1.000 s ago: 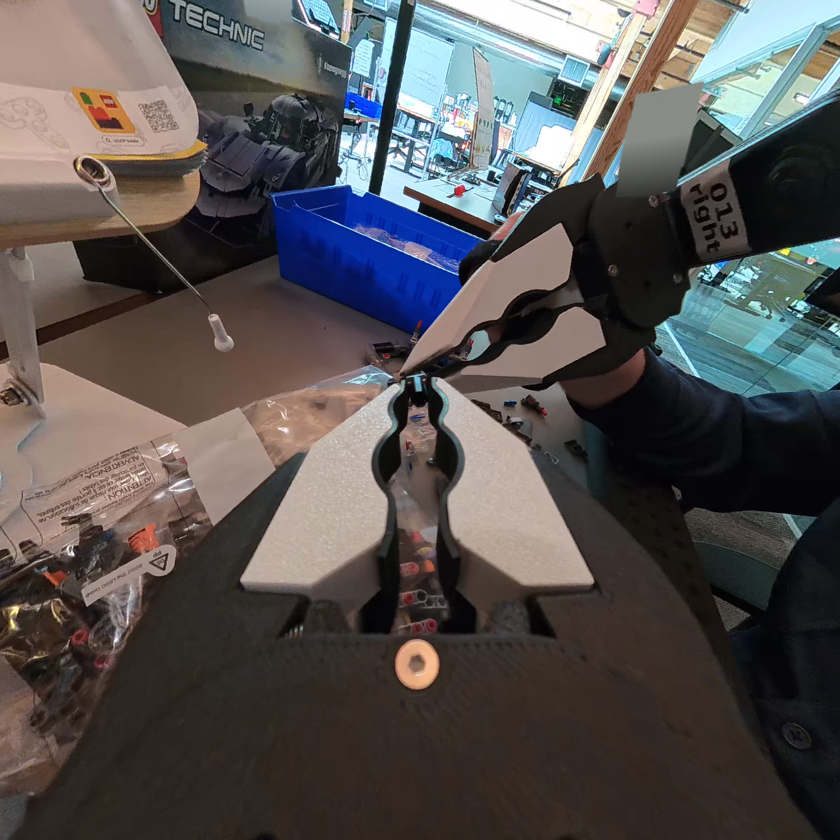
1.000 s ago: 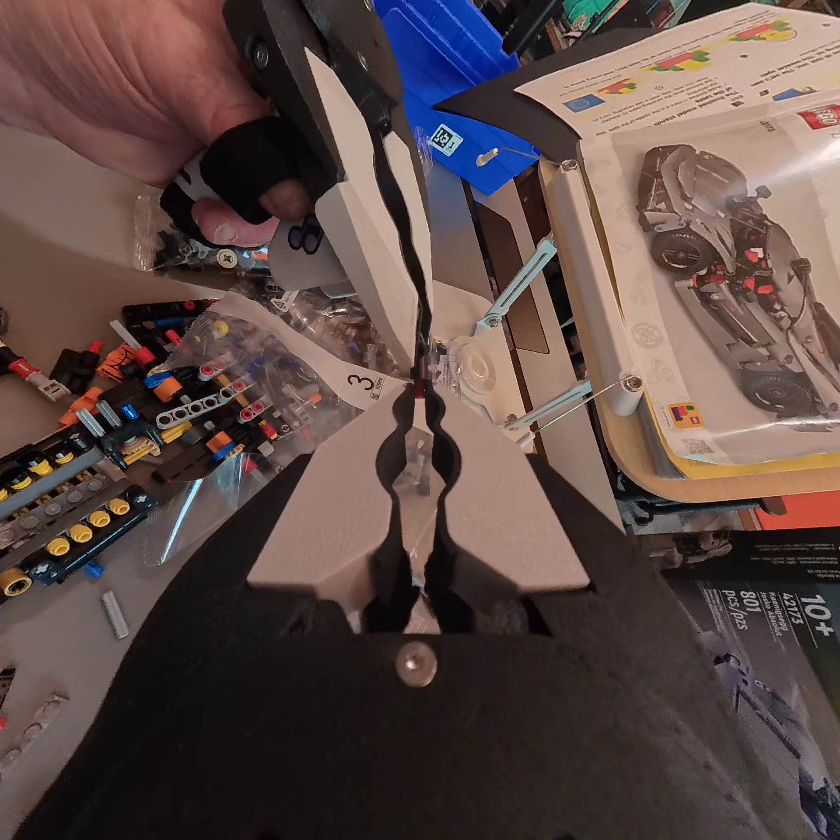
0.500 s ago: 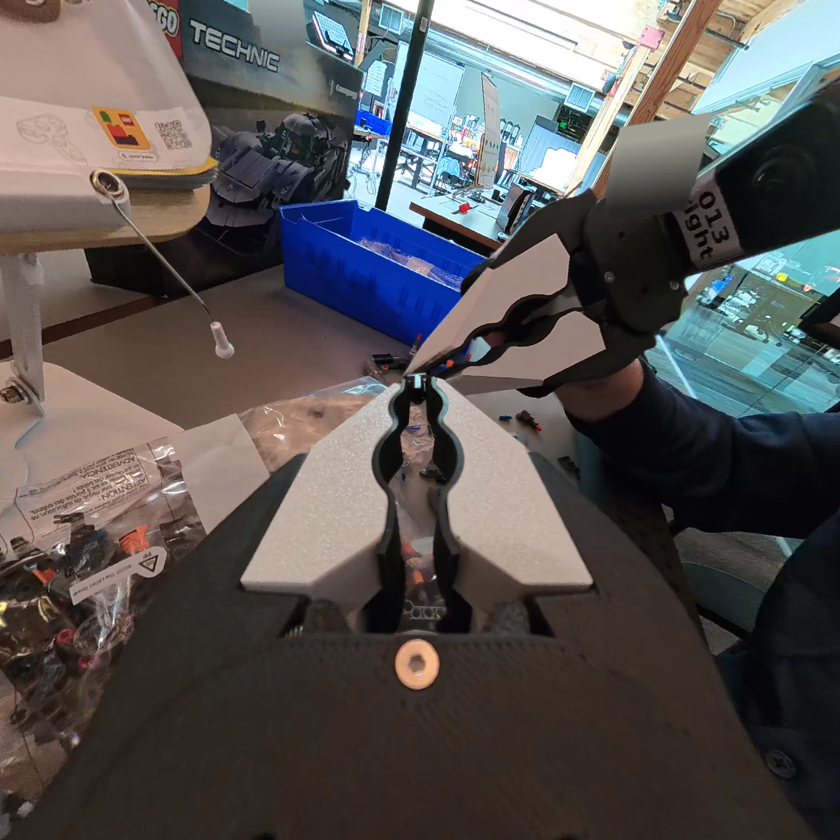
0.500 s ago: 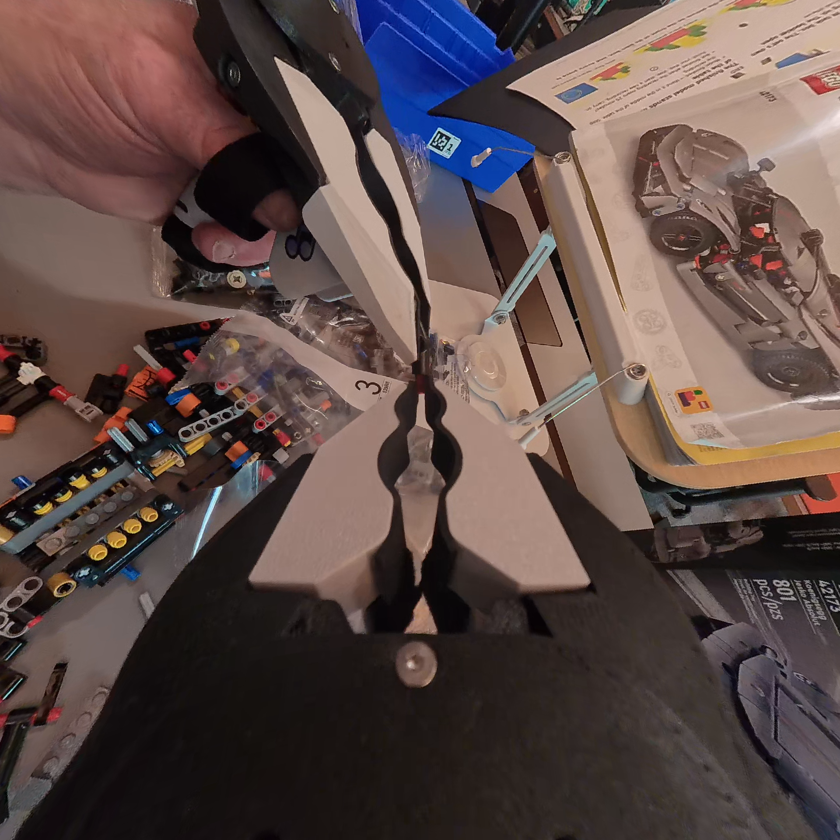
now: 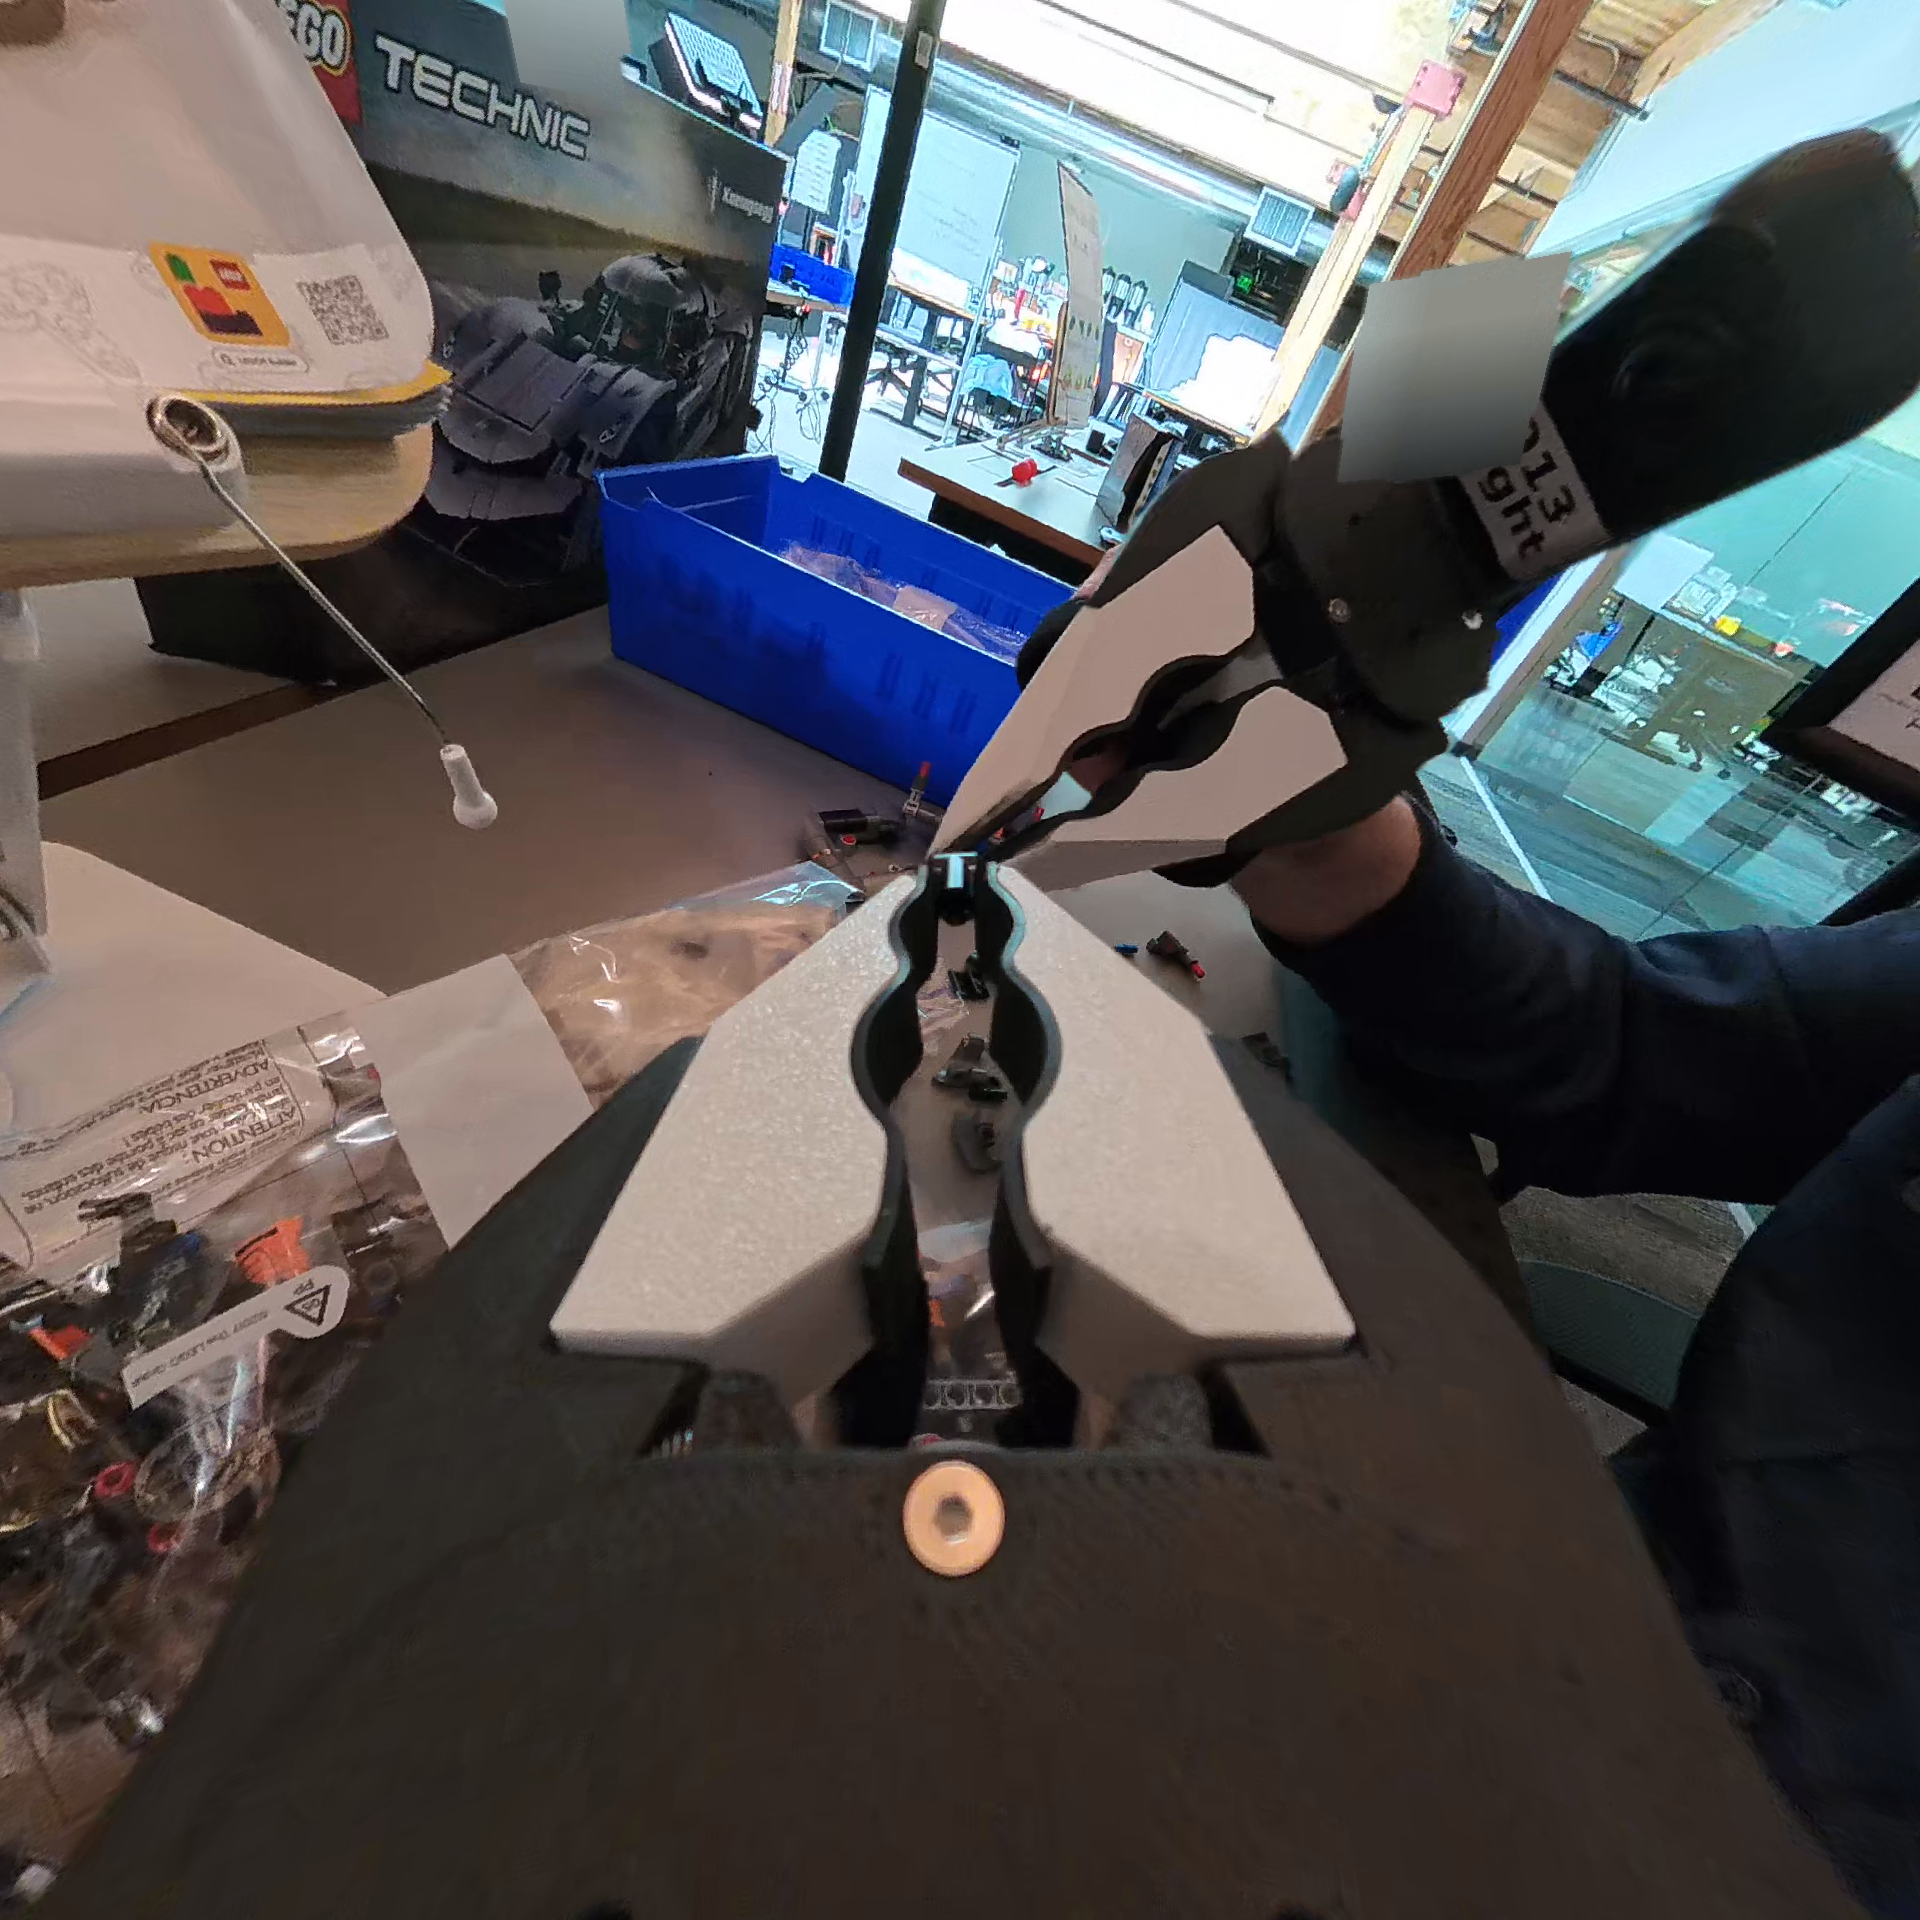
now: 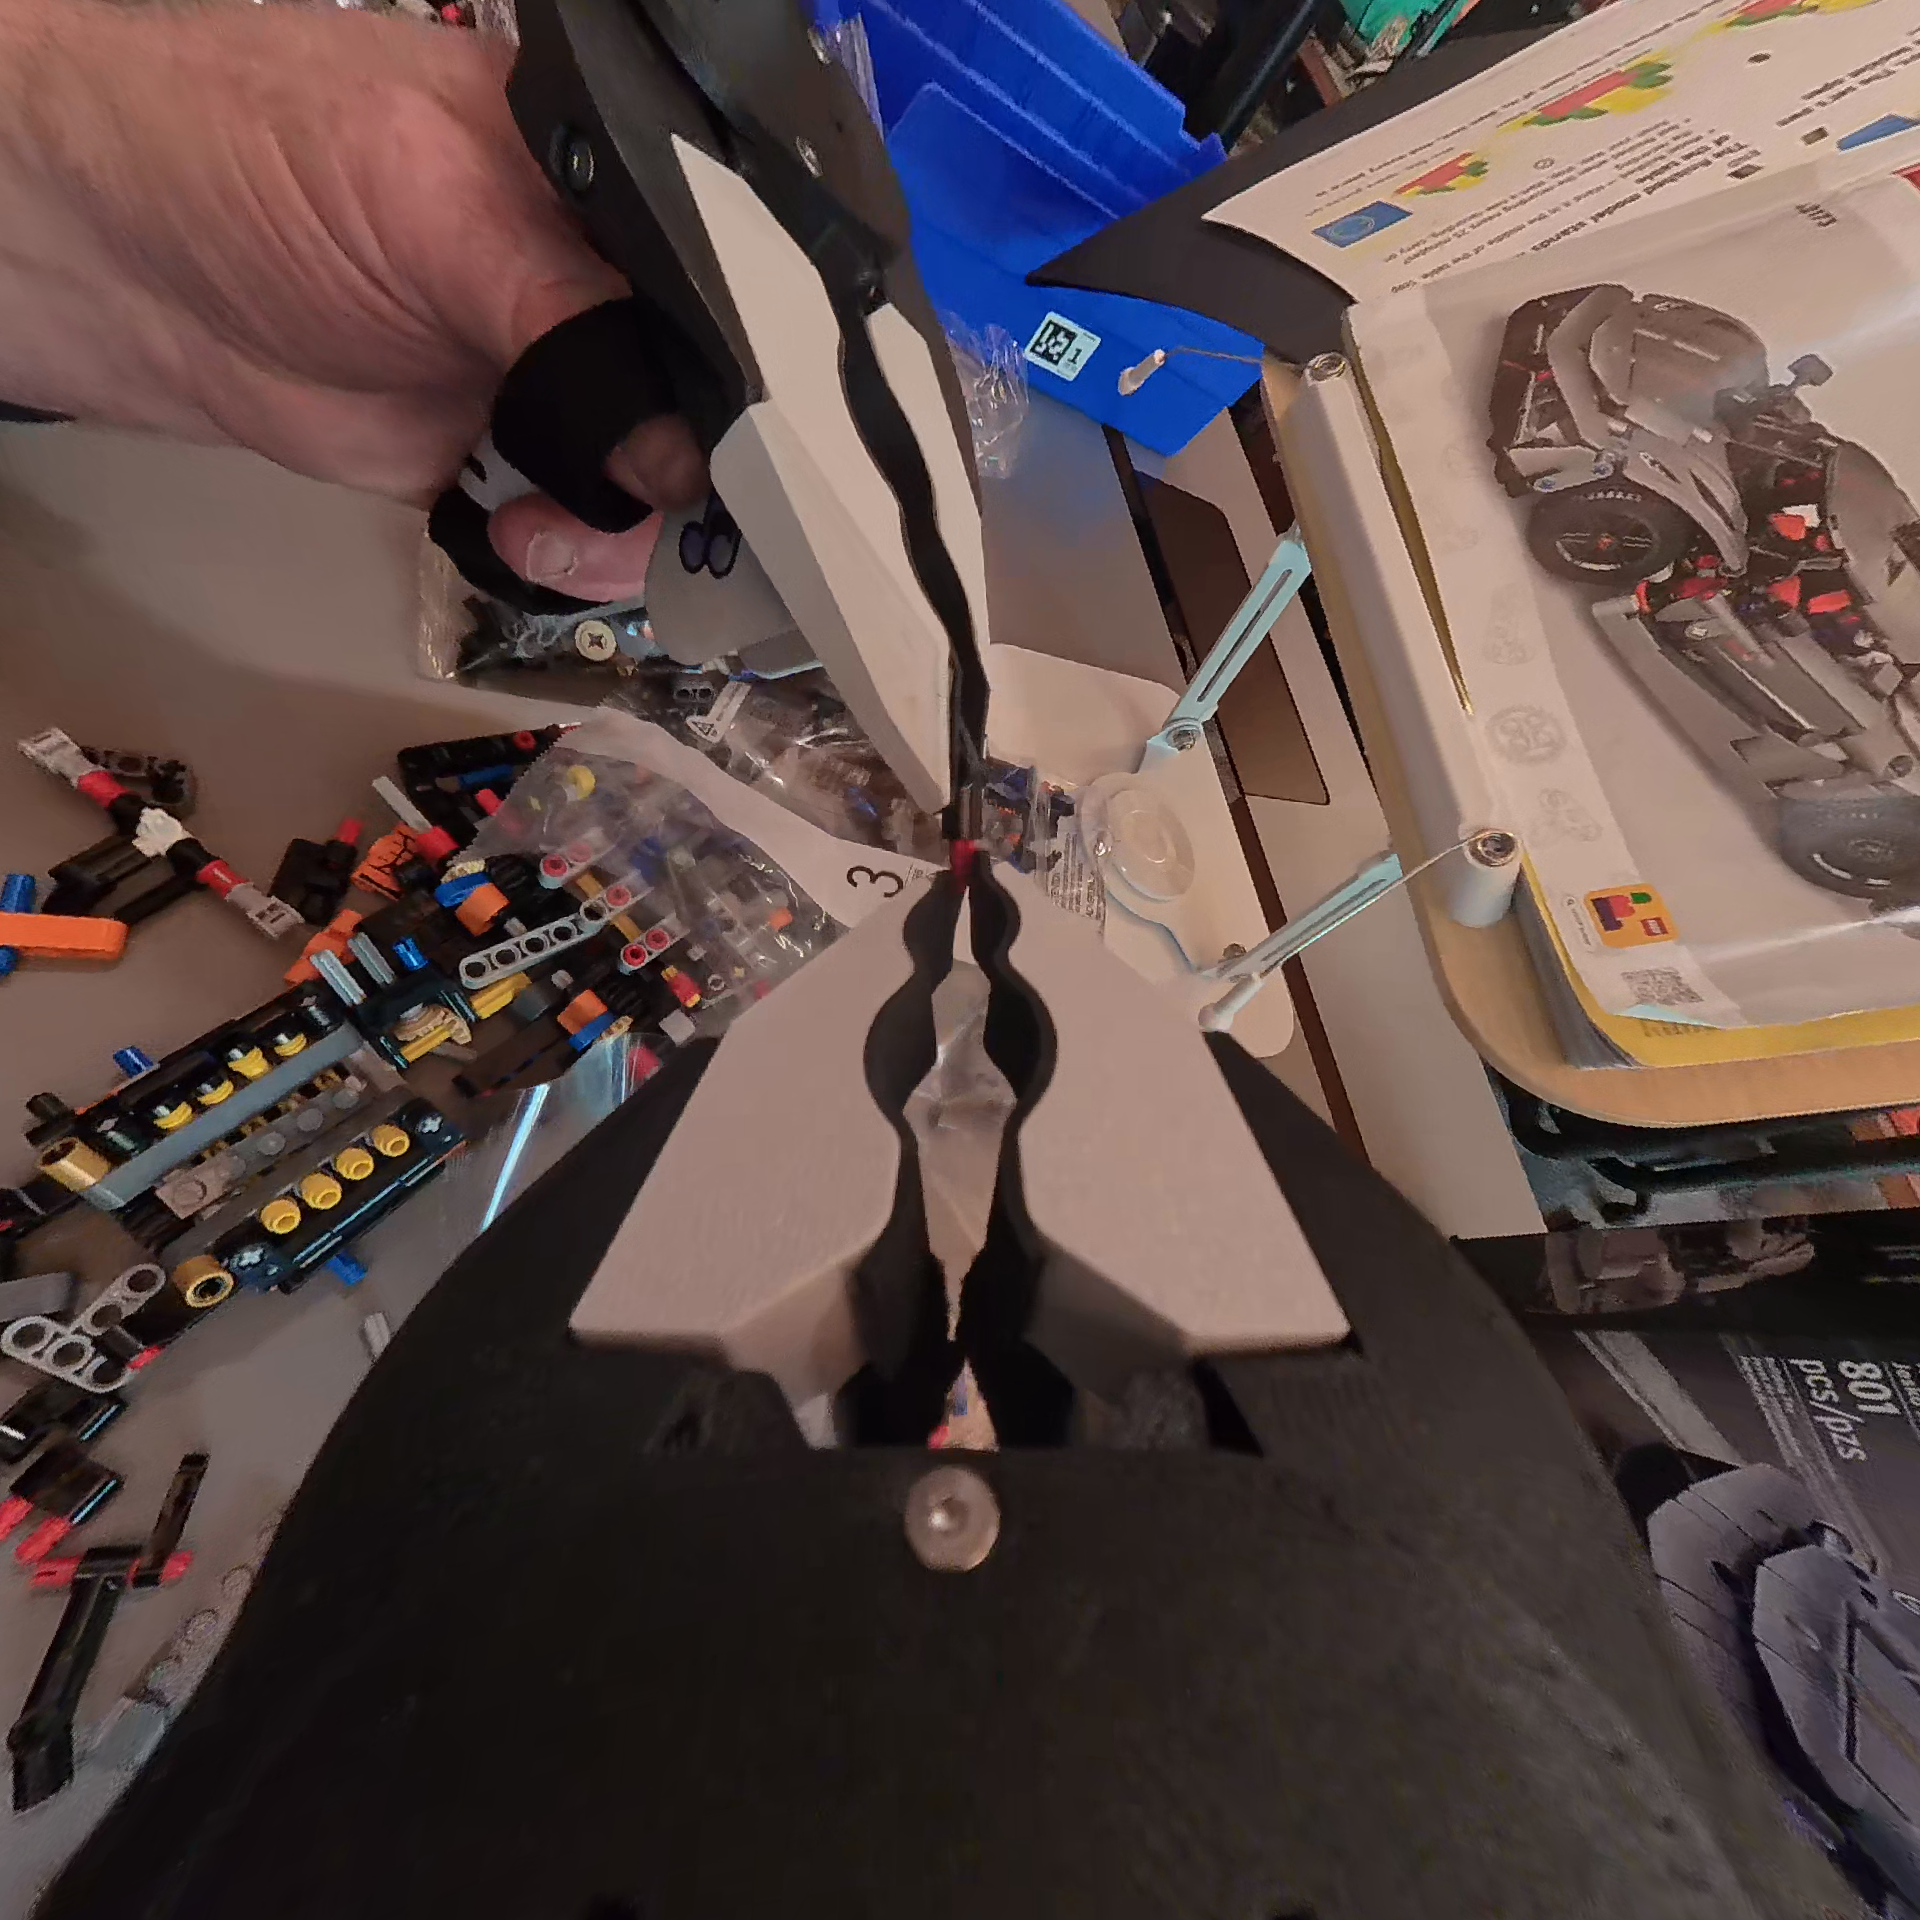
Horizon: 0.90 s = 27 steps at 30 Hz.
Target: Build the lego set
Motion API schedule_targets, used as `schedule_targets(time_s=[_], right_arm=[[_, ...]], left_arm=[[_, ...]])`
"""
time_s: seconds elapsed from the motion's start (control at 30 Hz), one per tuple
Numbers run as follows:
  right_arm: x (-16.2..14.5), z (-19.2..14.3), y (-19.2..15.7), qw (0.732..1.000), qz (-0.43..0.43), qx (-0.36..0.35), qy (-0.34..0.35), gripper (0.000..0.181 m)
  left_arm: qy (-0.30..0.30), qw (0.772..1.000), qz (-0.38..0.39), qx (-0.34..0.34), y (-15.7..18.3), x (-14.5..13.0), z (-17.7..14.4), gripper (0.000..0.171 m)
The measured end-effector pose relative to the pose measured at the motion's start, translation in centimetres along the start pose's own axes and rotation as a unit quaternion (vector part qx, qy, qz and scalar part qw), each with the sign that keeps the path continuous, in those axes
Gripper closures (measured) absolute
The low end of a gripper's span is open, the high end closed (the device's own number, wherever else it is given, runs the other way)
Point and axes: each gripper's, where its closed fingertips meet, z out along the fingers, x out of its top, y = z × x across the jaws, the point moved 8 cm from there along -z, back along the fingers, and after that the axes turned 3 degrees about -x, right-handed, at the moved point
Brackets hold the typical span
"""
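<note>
While both grippers meet tip to tip, the left gripper (image 5: 954,871) pinches a small black piece (image 5: 953,869) and the right gripper (image 6: 961,868) a red pin (image 6: 962,858), apparently mid-joining; next comes a straight, aligned push.

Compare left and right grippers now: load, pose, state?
Load: the left gripper pinches a small dark piece, while the right gripper pinches a red piece.
Pose: in the left wrist view, the right gripper slants down from the upper right to meet the left gripper's tips.
Shared: both are shut, tip to tip over the clear parts bag.
</note>
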Motion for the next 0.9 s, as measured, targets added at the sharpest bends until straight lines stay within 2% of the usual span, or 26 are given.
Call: schedule_targets(time_s=[0.03, 0.1, 0.13, 0.17, 0.2, 0.23, 0.3, 0.37, 0.4, 0.5, 0.7, 0.9], right_arm=[[-0.1, -0.1, 0.1, 1.0, 0.009, 0.002, 0.004, 0.181], [-2.1, -0.4, 1.3, 0.999, 0.021, -0.017, -0.039, 0.181], [-2.9, -1.1, 2.0, 0.998, 0.056, -0.012, -0.019, 0.181], [-2.6, -1.9, 2.5, 0.994, 0.104, 0.008, 0.031, 0.181], [-1.7, -2.4, 2.8, 0.99, 0.127, 0.018, 0.064, 0.181], [-1.1, -2.3, 2.6, 0.991, 0.118, 0.017, 0.061, 0.181], [-1.3, -0.7, 1.4, 0.997, 0.074, 0.015, 0.022, 0.181], [-1.8, 0.5, 0.4, 0.998, 0.054, 0.019, 0.009, 0.179], [-1.6, 0.7, 0.3, 0.999, 0.044, 0.01, 0.009, 0.17], [-0.5, 0.3, 0.3, 0.999, 0.028, -0.031, 0.017, 0.166], [-0.4, 1.3, -0.5, 0.999, 0.001, -0.042, -0.007, 0.176], [-0.5, 1.4, -0.6, 0.998, 0.002, -0.049, -0.025, 0.179]], left_arm=[[0.017, 1.0, 0.003, 0.018, -0.2, 0.3, -0.6, 0.167], [0.107, 0.993, -0.012, 0.043, -1.4, 2.3, -5.2, 0.168], [0.119, 0.991, 0.0, 0.063, -1.7, 2.7, -7.0, 0.168], [0.112, 0.991, 0.008, 0.067, -1.6, 2.7, -7.2, 0.168], [0.101, 0.993, 0.008, 0.057, -1.3, 2.5, -6.3, 0.168], [0.085, 0.995, 0.01, 0.043, -0.9, 2.2, -4.9, 0.167], [0.038, 0.998, 0.04, 0.035, 0.1, 1.6, -2.2, 0.167], [-0.005, 0.995, 0.078, 0.06, 0.4, 0.7, -0.7, 0.167], [-0.008, 0.996, 0.076, 0.055, 0.4, 0.6, -0.5, 0.167], [-0.003, 0.997, 0.065, 0.052, 0.0, 0.4, -0.5, 0.167], [-0.028, 0.996, 0.073, 0.049, 0.4, -0.3, 1.0, 0.167], [-0.03, 0.996, 0.07, 0.053, 0.3, -0.5, 1.1, 0.167]])
